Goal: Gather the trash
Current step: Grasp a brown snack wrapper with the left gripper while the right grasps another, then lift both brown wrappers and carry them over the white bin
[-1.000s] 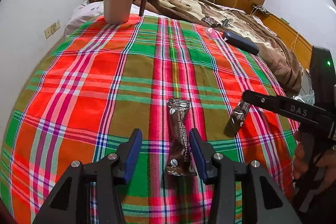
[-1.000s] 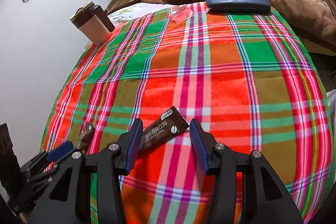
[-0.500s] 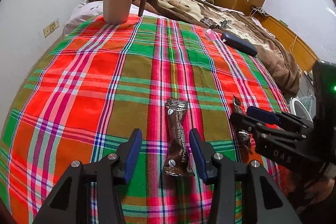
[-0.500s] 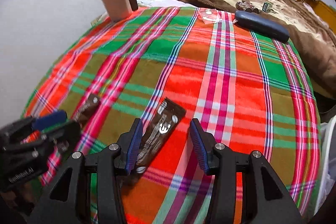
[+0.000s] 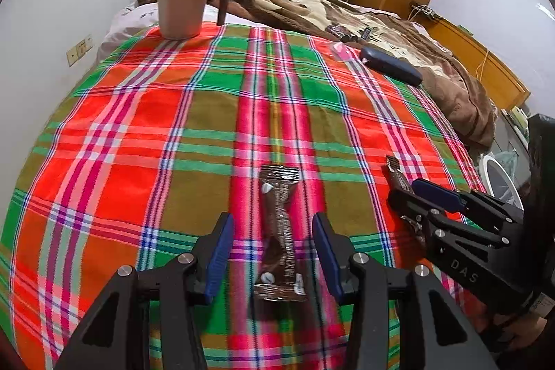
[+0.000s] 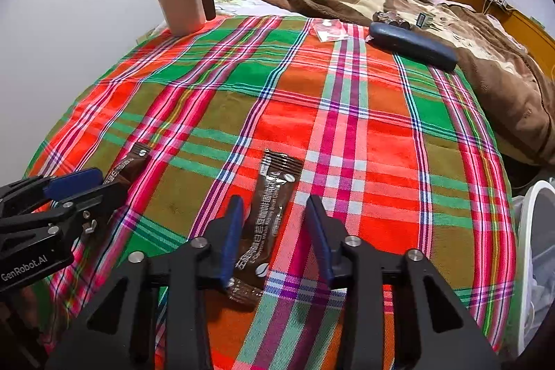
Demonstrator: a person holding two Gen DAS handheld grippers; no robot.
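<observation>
We see two brown foil wrappers lying flat on the plaid blanket (image 5: 145, 113). One wrapper (image 5: 280, 233), long and crinkled with pale print, lies lengthwise near the blanket's close edge. The second wrapper (image 6: 274, 217), same brown with white lettering, lies to the right of it on the blanket, slightly slanted, its crimped end farthest away.

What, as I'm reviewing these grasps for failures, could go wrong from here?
The right gripper has just been closing its jaws around a skewed wrapper; one pad may shove it aside. The left gripper straddles a flat wrapper on the soft blanket, so its pads may pinch cloth too.
</observation>
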